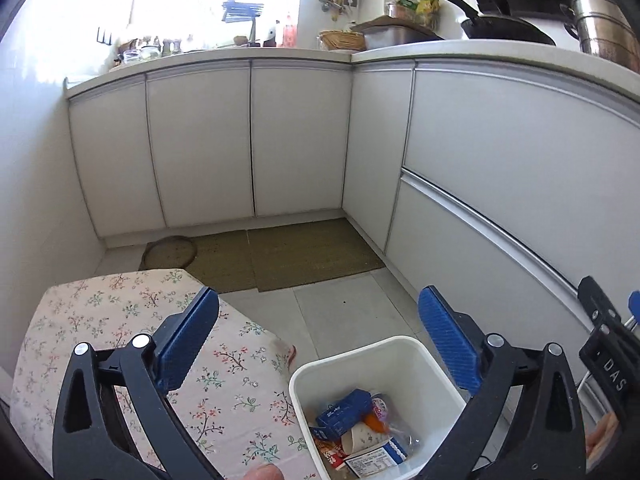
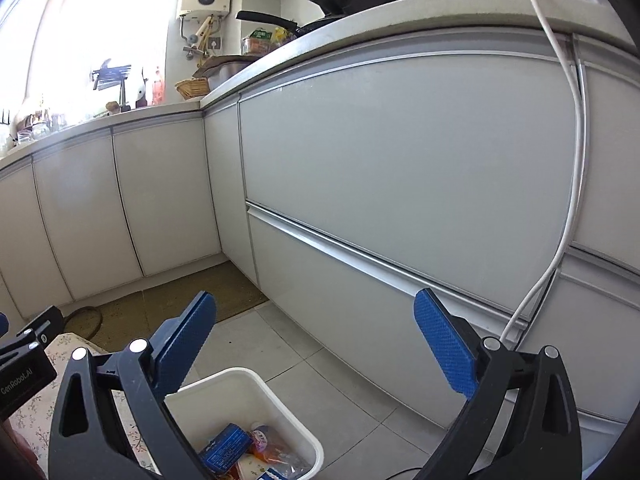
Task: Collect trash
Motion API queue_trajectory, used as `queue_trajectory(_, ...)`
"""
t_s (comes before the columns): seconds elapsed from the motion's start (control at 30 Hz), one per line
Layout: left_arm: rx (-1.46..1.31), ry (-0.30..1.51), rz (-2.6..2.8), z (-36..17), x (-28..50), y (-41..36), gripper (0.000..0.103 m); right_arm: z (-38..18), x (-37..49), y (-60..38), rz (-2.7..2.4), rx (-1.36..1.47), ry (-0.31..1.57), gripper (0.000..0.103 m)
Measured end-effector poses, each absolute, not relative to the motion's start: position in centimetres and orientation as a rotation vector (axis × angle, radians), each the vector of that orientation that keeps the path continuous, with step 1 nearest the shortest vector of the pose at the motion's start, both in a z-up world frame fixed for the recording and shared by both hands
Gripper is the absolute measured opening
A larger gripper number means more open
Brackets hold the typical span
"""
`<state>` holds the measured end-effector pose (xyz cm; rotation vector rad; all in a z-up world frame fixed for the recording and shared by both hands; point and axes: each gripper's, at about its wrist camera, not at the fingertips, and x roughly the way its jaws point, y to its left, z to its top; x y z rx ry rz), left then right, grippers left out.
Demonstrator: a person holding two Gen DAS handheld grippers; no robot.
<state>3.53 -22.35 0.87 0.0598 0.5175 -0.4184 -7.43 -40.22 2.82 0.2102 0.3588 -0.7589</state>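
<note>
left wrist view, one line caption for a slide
Open left gripper above a white bin of trash beside a floral-covered table.

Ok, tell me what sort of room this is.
A home kitchen, most likely: white base cabinets under a countertop, a black frying pan and steel pot on top.
</note>
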Motion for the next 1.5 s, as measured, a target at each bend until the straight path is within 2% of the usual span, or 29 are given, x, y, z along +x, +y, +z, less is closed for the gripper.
queue_trajectory(0.2, -0.027, 0.576, -0.397, 1.2, 2.8, -18.9, 0.096, 3.0, -7.3, -37.2, -0.686, 0.218, 0.391, 0.096)
queue_trajectory(0.4, 0.007, 0.522, -0.297, 1.4, 1.0, -16.0, 0.096, 3.1, -6.9, -34.2, -0.615, 0.192, 0.402, 0.096)
queue_trajectory(0.67, 0.02, 0.569, -0.265, 1.2, 0.6, -12.6, 0.096, 3.0, -7.0, -30.8, -0.571, 0.157, 0.39, 0.096)
queue_trajectory(1.5, 0.029, 0.6, -0.217, 0.8, 0.4, -11.0, 0.096, 2.4, -5.6, -28.7, -0.534, 0.124, 0.428, 0.096)
